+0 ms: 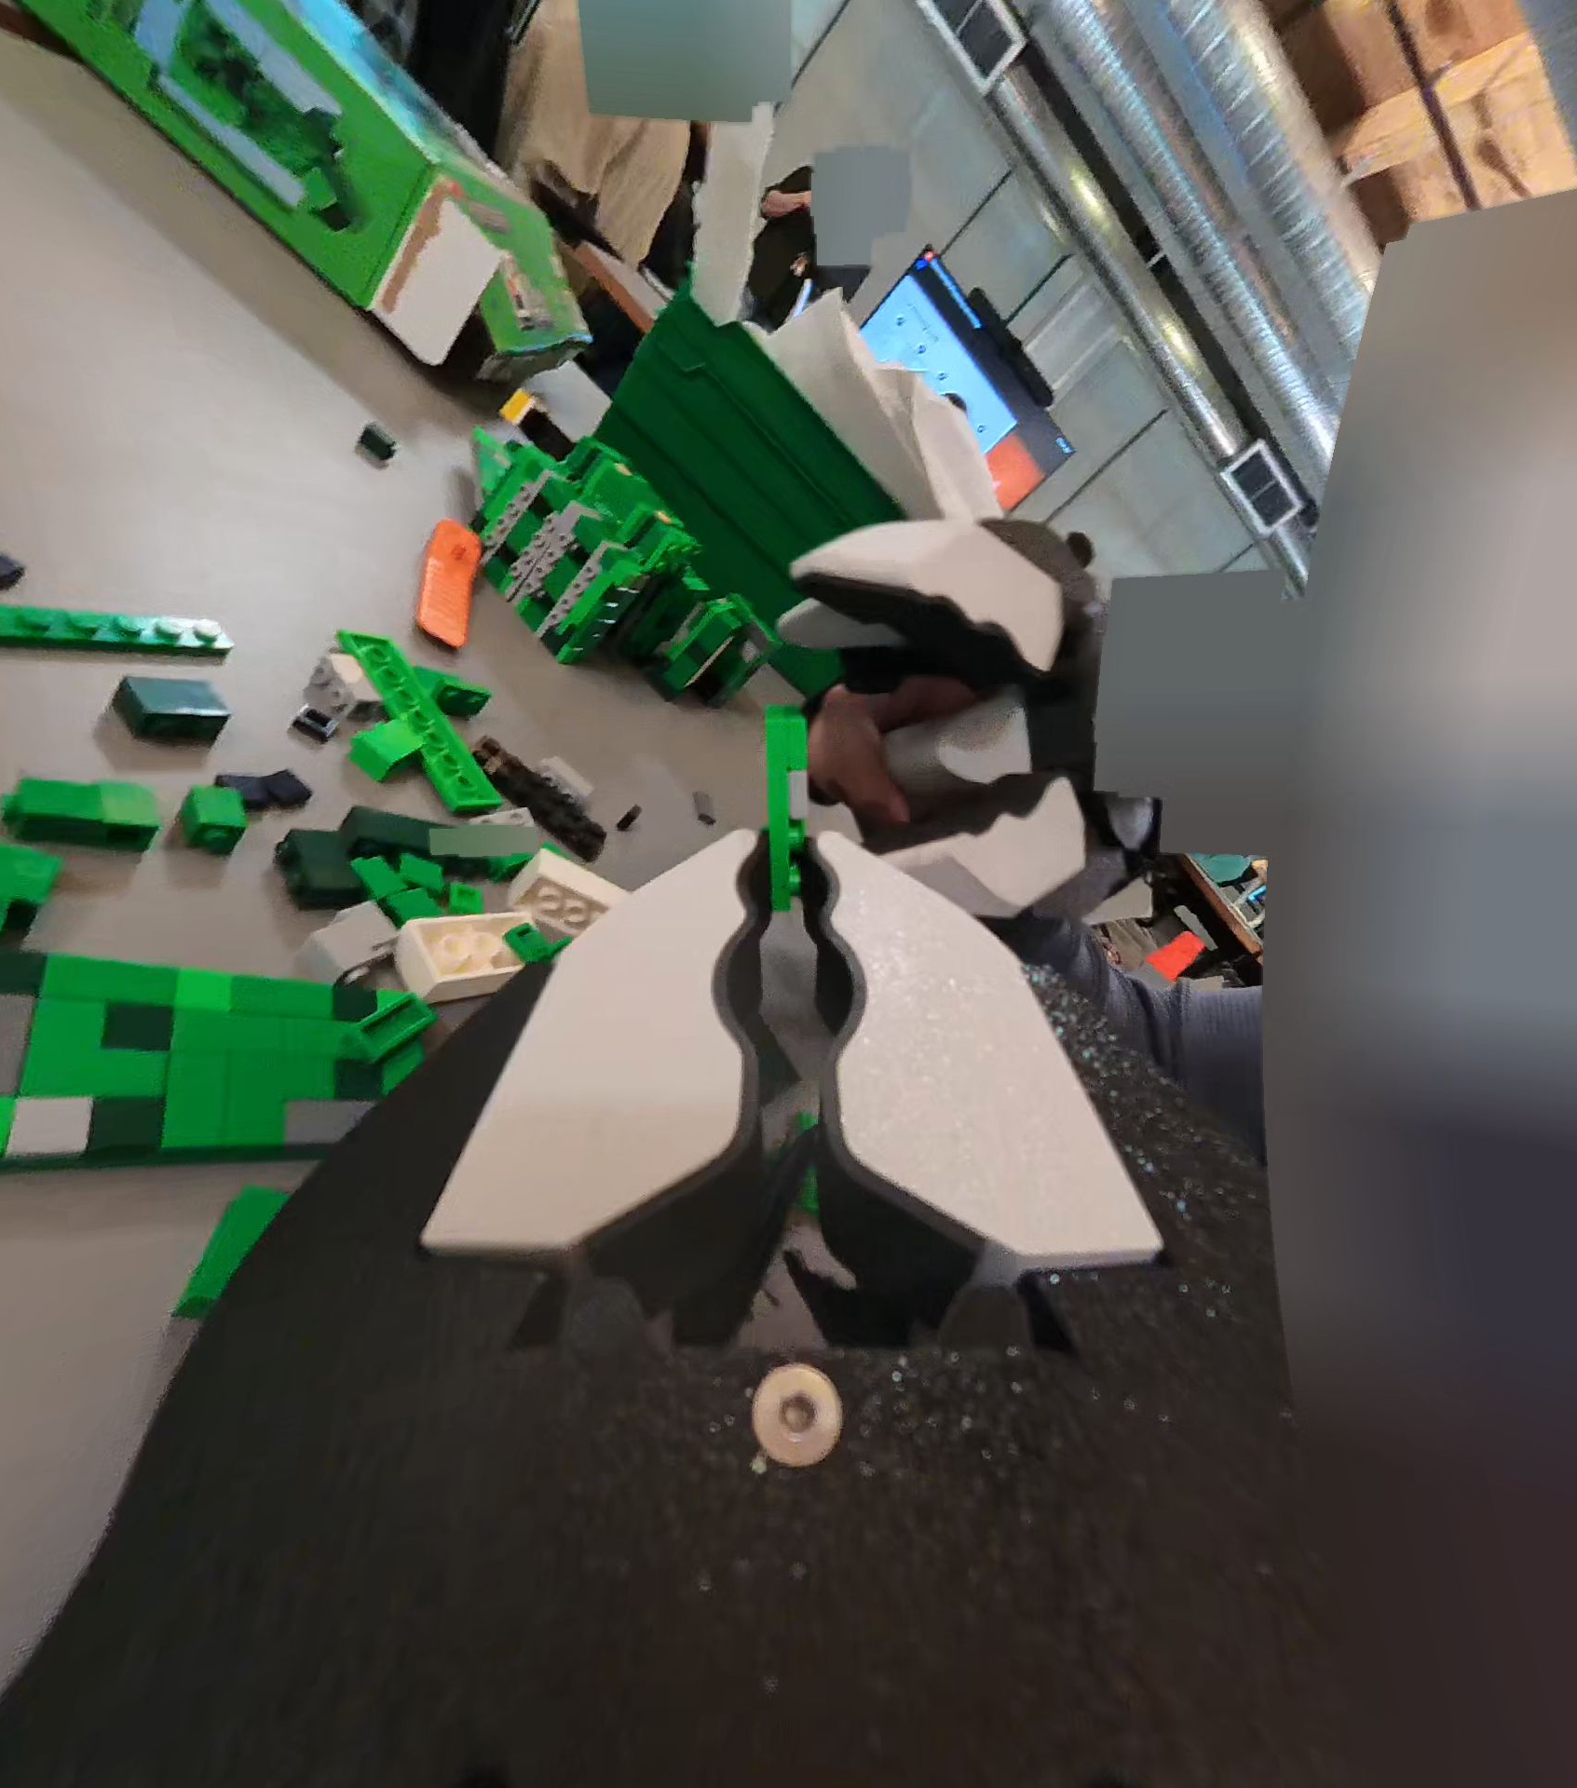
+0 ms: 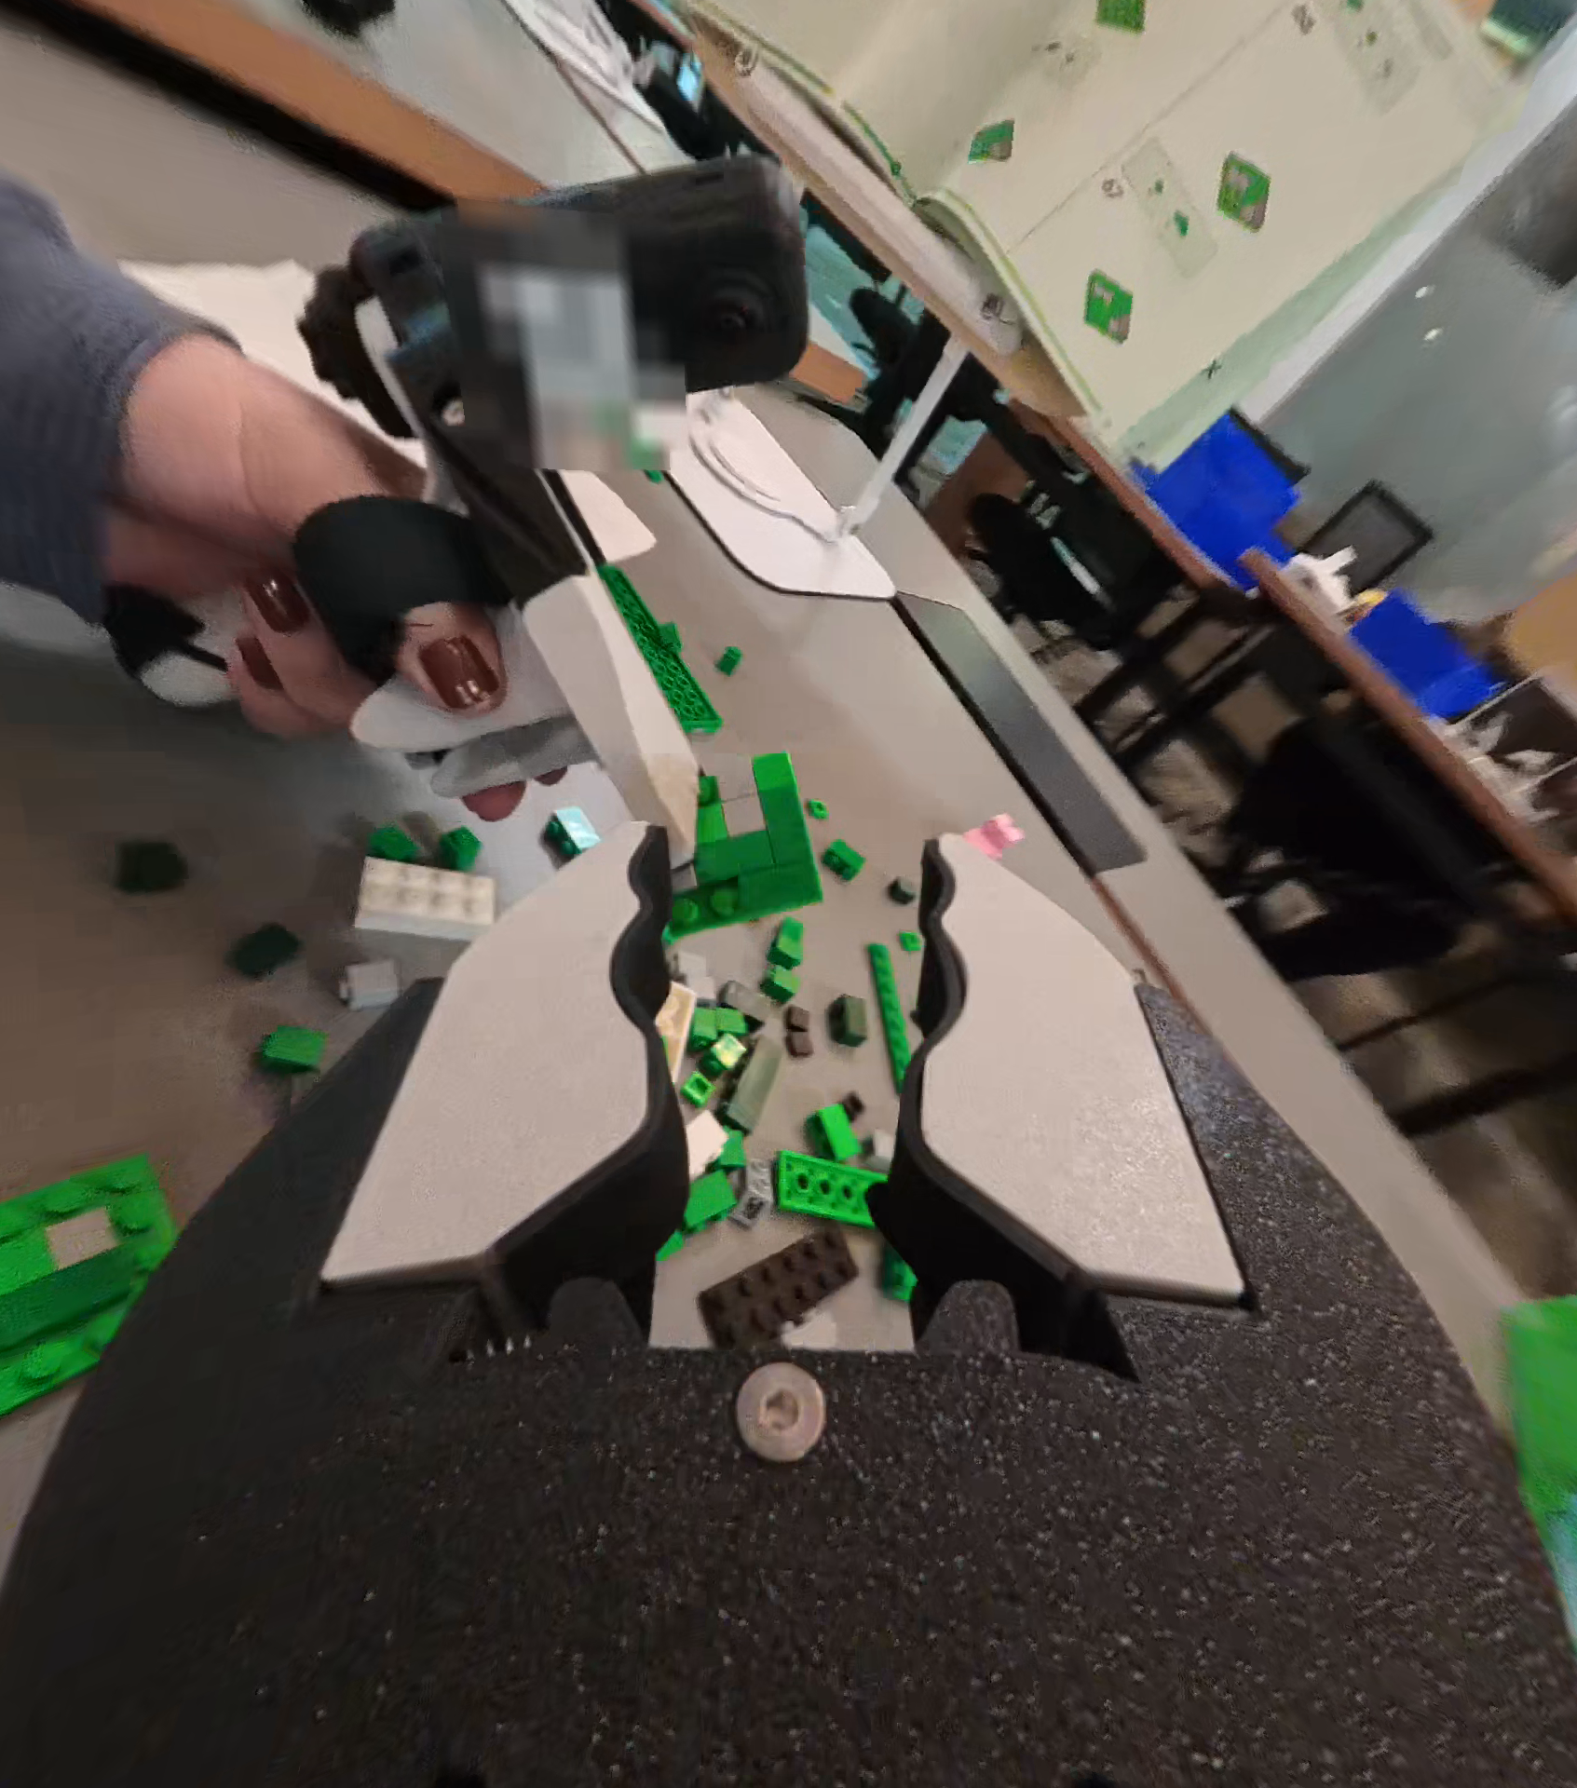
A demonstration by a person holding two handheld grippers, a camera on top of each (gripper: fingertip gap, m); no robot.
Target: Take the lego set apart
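Here, midway: left gripper point(image 1: 784, 876) pinches a small green assembly point(image 1: 784, 774), right gripper point(image 2: 789, 885) gapes empty, loose bricks point(image 2: 765, 1064) lie below it, and a built green block point(image 1: 600, 561) remains ahead.

- Left claw point(image 1: 789, 871): jaws nearly closed, tips pinching a thin green piece point(image 1: 784, 784), held up off the worktop.
- Right claw point(image 2: 794, 871): jaws spread wide, nothing between them, angled down.
- Left hand point(image 2: 281, 542): wrapped round the left claw's handle, grey-blue sleeve point(image 2: 0, 358) at the wrist.
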